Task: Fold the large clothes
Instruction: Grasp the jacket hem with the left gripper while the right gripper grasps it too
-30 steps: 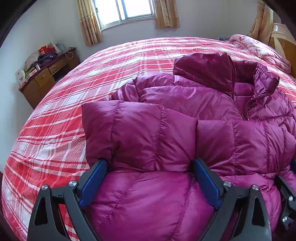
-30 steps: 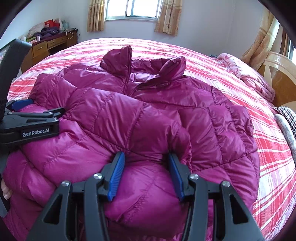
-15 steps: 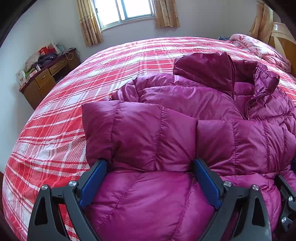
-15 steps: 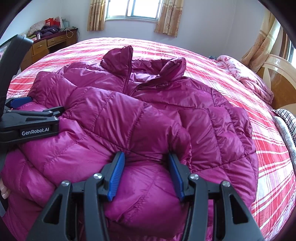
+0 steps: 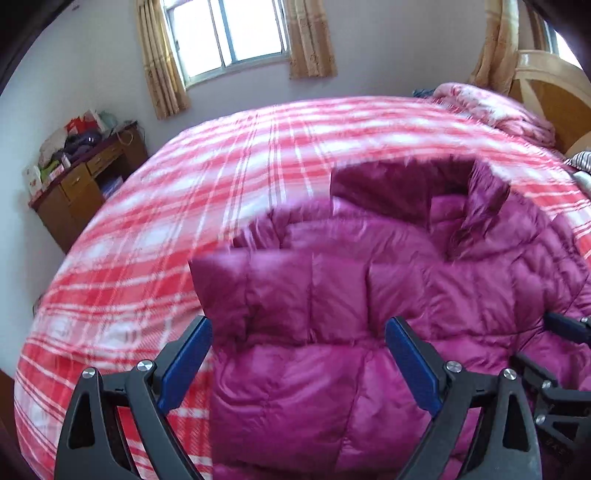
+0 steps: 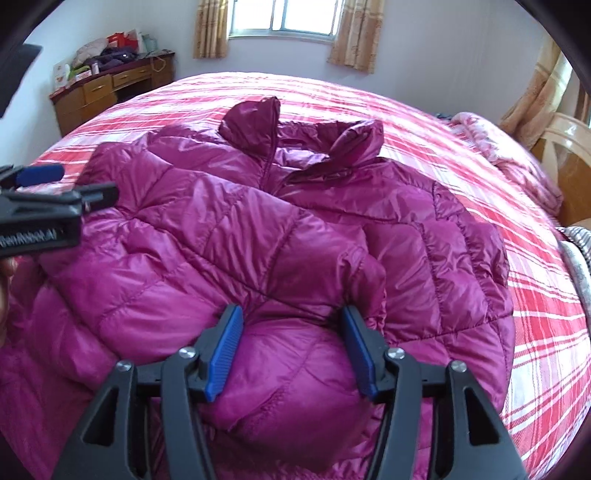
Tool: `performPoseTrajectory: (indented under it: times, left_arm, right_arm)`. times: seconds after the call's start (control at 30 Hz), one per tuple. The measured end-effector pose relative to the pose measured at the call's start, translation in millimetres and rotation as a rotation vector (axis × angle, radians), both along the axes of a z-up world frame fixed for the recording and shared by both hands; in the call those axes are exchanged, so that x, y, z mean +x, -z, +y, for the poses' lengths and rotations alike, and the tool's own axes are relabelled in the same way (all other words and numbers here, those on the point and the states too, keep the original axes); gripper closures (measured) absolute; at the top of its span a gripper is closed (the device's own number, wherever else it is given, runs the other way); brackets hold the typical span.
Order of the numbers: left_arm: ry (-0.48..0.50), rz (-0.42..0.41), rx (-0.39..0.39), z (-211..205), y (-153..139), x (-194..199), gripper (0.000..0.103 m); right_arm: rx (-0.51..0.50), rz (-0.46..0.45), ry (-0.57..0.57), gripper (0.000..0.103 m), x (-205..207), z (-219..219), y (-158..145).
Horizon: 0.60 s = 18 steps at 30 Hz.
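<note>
A magenta quilted puffer jacket [image 6: 332, 229] lies on the red plaid bed [image 6: 535, 332], collar toward the window, with a sleeve folded across its front. It also shows in the left wrist view [image 5: 369, 295]. My left gripper [image 5: 299, 354] is open, its blue pads on either side of the folded sleeve end. It shows at the left edge of the right wrist view [image 6: 48, 210]. My right gripper [image 6: 291, 347] is open over the bulging lower hem, its pads astride the fabric without pinching it.
A wooden desk [image 6: 110, 92] with clutter stands by the far left wall. A pink quilt [image 5: 491, 110] and a wooden headboard [image 5: 554, 92] are at the right. A window with curtains [image 6: 284, 22] is on the far wall.
Both grippers have lifted and drawn back a little from the jacket; the left view is blurred with motion and shows more of the bed. The jacket lies as before.
</note>
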<state>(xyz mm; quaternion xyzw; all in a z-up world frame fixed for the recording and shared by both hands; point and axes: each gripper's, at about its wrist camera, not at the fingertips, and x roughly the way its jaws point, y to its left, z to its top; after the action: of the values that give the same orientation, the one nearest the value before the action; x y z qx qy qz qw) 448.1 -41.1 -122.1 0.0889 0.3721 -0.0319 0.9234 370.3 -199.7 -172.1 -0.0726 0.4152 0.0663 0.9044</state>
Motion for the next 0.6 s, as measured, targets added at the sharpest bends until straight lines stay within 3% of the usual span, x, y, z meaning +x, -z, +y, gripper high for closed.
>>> performPoseTrajectory:
  times: [0.07, 0.2, 0.4, 0.6]
  left_arm:
    - [0.005, -0.002, -0.02, 0.3, -15.6, 13.7, 0.008]
    - [-0.033, 0.046, -0.082, 2.2, -28.1, 59.6, 0.008]
    - [-0.067, 0.117, -0.178, -7.7, -41.6, 131.5, 0.008]
    - [-0.047, 0.18, -0.165, -42.6, -37.9, 197.5, 0.008]
  right_arm:
    - [0.044, -0.015, -0.007, 0.03, 3.5, -7.9, -15.3]
    - [0.064, -0.064, 0.012, 0.027, 20.3, -25.2, -43.3]
    - [0.086, -0.076, 0.099, 0.025, 82.2, -57.7, -69.5]
    - [0.109, -0.037, 0.148, 0.025, 143.5, -75.3, -73.0]
